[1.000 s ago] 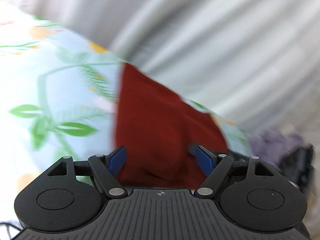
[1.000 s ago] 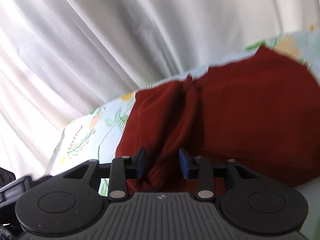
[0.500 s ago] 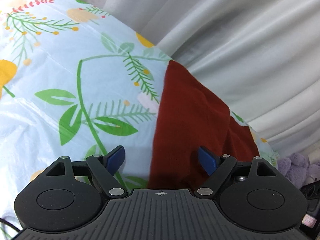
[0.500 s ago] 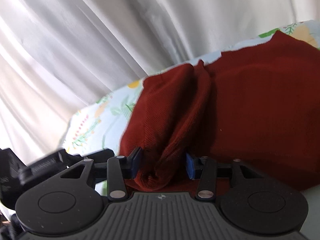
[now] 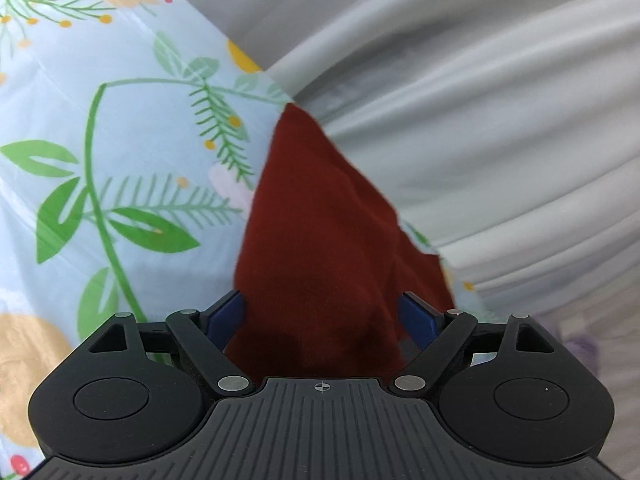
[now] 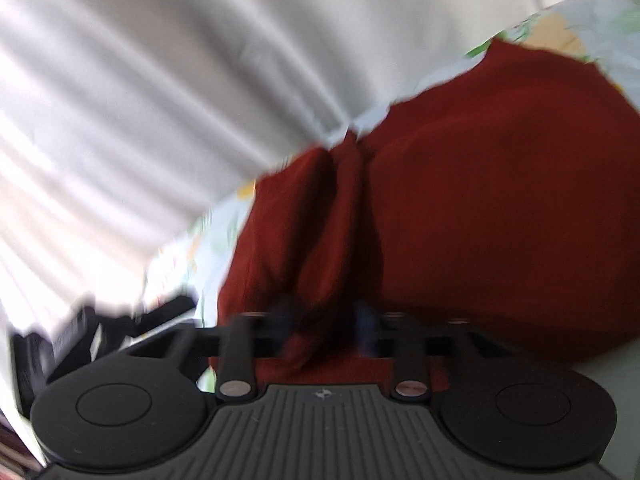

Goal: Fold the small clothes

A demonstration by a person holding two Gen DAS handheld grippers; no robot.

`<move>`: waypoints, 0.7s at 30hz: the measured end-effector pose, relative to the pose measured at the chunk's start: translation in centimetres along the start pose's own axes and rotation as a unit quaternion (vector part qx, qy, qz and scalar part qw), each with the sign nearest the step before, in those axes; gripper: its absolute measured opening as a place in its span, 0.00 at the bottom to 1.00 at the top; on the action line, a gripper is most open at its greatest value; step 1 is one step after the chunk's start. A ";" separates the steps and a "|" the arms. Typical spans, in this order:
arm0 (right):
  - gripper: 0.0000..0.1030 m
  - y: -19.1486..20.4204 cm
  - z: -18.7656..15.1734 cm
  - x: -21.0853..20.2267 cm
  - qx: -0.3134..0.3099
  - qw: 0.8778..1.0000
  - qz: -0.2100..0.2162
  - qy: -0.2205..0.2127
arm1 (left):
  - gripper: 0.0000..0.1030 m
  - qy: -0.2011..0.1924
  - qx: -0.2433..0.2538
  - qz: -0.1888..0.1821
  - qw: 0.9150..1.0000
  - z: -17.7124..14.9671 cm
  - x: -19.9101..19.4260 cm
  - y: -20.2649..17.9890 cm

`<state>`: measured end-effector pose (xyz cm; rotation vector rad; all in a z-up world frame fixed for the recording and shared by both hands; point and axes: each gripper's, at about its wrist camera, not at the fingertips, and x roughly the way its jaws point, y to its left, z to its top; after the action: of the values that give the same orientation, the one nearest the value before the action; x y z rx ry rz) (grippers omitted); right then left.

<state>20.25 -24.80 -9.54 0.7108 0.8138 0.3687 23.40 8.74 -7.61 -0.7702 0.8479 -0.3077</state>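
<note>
A dark red garment (image 5: 316, 220) lies on a pale blue floral tablecloth (image 5: 120, 128), near its far edge. My left gripper (image 5: 320, 316) is open, its blue pads wide apart with the garment's near edge lying between them. In the right wrist view the same red garment (image 6: 500, 200) spreads to the right, and a bunched fold of it runs down into my right gripper (image 6: 324, 316). Those fingers stand close together on the fold; that view is blurred by motion.
A white pleated curtain (image 5: 480, 80) hangs right behind the table edge and fills the upper left of the right wrist view as curtain (image 6: 160, 80). A black object (image 6: 60, 340) sits at the lower left. Something purple (image 5: 580, 344) shows at the right.
The left gripper has shifted over the red garment's edge, staying open. The right gripper's fingers have narrowed on the bunched fold, and it is moving, which blurs the view.
</note>
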 end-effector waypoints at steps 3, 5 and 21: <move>0.56 -0.7 2.1 0.9 0.028 0.999 0.017 0.005 | 0.87 -0.010 -0.001 0.019 1.000 0.2 -0.7 0.5; 0.56 -1.1 3.4 2.6 0.048 0.998 0.029 0.030 | 0.87 -0.018 0.004 0.057 0.998 0.2 -0.9 0.8; 0.10 8.0 3.8 6.6 -0.204 0.972 -0.117 -0.016 | 0.93 -0.032 0.056 0.147 0.987 0.2 -0.3 -0.1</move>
<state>27.07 -17.09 -5.62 0.2329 0.7520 0.2966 23.34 8.91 -7.25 -0.5376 0.8634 -0.0665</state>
